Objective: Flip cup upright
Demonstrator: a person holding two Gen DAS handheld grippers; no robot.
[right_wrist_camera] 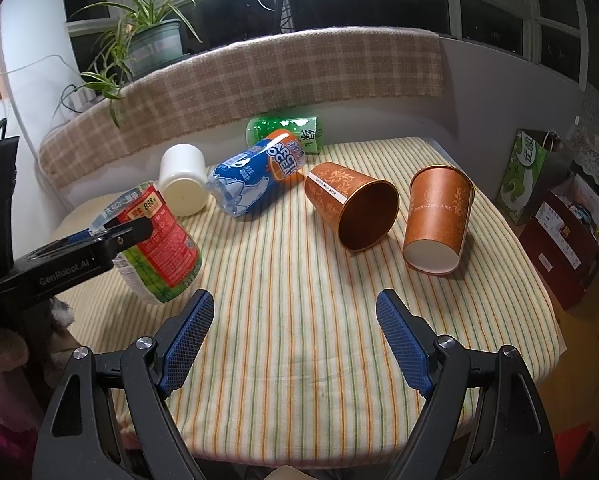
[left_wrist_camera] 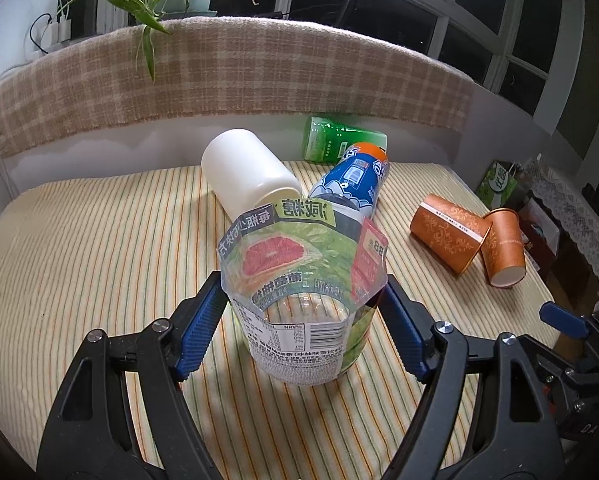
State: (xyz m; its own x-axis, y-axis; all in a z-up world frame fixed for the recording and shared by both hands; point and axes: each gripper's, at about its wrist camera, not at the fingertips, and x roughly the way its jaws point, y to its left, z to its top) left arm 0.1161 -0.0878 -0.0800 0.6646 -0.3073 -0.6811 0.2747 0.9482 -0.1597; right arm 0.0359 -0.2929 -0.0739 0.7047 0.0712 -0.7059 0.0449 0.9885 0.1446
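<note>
The left gripper (left_wrist_camera: pixel 303 308) held the grapefruit cup (left_wrist_camera: pixel 303 296) tilted between its jaws, not yet upright. The right gripper (right_wrist_camera: pixel 295 336) gaped empty; five cups beyond remained unrighted.

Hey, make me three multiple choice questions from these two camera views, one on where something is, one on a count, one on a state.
1. Where is the white cup relative to the blue bottle?
A. to its left, right wrist view
B. on top of it
C. on the floor

2. How many orange paper cups?
A. one
B. two
C. four

3. What is the right claw doing?
A. gripping a cup
B. open, holding nothing
C. shut

Answers:
1 A, it lies left of the bottle.
2 B, one on its side, one bottom-up.
3 B, its fingers are spread over bare tablecloth.
</note>
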